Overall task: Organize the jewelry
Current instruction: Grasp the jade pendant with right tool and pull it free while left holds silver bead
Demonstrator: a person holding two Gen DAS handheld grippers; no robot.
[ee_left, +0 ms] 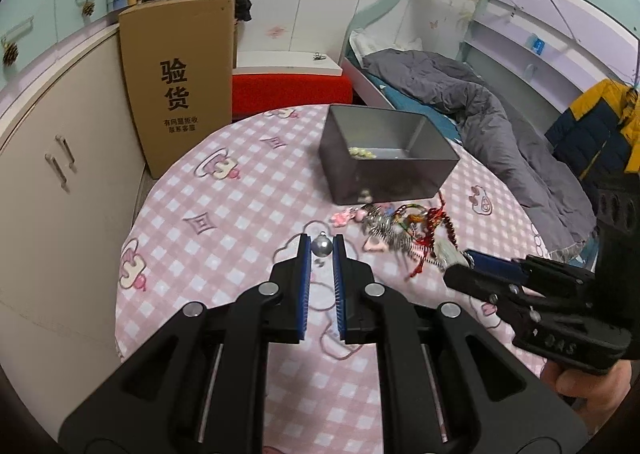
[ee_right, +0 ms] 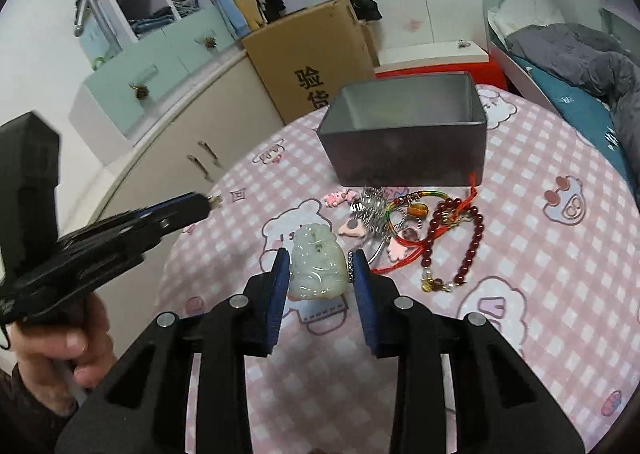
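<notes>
In the left wrist view my left gripper (ee_left: 321, 245) is shut on a small silver bead pendant (ee_left: 321, 246), held above the pink checked tablecloth (ee_left: 224, 214). In the right wrist view my right gripper (ee_right: 320, 268) has a pale green jade pendant (ee_right: 317, 268) between its fingers; the jaws stand close around it. A grey metal box (ee_left: 384, 156) stands at the far side, with a few pale pieces inside. A pile of jewelry (ee_right: 404, 226) lies in front of the box: a dark red bead bracelet (ee_right: 452, 242), a coloured bangle, silver chains, pink charms.
A cardboard box (ee_left: 176, 78) leans on a cream cabinet (ee_left: 52, 158) at the left. A bed with a grey quilt (ee_left: 480, 102) is at the right. A red stool (ee_left: 292, 94) stands behind the table. My other gripper (ee_left: 520, 286) shows at the right edge.
</notes>
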